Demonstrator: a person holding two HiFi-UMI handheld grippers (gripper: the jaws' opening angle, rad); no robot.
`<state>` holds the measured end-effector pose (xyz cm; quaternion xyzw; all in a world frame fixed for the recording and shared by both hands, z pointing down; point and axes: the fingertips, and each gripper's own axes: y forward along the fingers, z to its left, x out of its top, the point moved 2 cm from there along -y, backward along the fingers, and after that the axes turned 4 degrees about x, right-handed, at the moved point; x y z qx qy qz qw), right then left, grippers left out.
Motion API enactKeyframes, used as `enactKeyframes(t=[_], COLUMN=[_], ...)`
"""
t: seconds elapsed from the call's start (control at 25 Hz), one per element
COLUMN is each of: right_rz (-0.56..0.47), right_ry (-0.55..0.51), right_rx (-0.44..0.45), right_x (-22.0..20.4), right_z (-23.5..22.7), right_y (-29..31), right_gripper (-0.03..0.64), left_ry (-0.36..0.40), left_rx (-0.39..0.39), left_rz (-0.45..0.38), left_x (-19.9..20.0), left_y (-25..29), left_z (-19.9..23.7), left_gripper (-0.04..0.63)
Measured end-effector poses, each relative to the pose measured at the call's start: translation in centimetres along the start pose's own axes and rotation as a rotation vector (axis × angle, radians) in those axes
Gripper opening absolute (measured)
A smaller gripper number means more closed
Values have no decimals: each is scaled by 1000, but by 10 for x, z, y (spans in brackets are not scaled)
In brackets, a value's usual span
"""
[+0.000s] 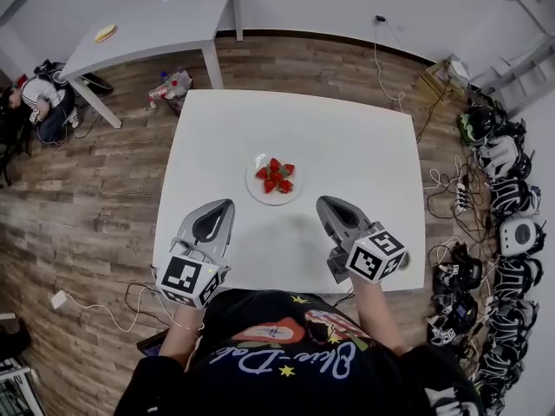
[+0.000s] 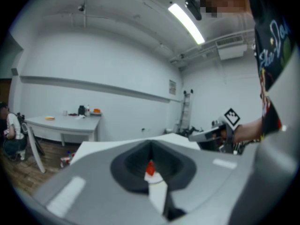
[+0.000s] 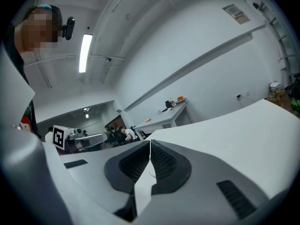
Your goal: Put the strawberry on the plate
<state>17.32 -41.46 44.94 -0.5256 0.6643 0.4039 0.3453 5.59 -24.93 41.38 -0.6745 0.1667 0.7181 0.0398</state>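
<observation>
A white plate [image 1: 256,188] sits in the middle of the white table [image 1: 347,137] and holds several red strawberries [image 1: 275,177]. In the head view, my left gripper [image 1: 227,204] hovers over the near left of the table, its tip a short way below and left of the plate. My right gripper [image 1: 323,202] mirrors it at the near right. Both have their jaws pressed together with nothing held. In the left gripper view, the jaws of the left gripper [image 2: 151,148] meet, and a spot of red strawberry [image 2: 150,168] shows beyond them. The right gripper [image 3: 150,145] shows empty ribbed pads [image 3: 164,161] closed together.
A second white table [image 1: 147,24] with a yellow item [image 1: 106,33] stands at the back left. A seated person [image 1: 39,98] is at the far left. A bag [image 1: 171,85] lies on the floor behind the table. Cables and several devices [image 1: 503,189] line the right wall.
</observation>
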Motion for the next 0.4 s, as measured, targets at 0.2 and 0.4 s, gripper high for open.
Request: enactKeyframes(t=[0.2,0.4], right_rz=[11,14], right_ry=[7,14], right_rx=[5,4], right_x=[-2,-2], right_z=[1,-1], right_y=[3,4], right_gripper=[21,21], left_ry=[10,23], left_rx=[1,5], left_rz=[6,11], left_x=[2,4], left_y=[-1,1], left_z=[1,0], left_gripper=[-5,-5])
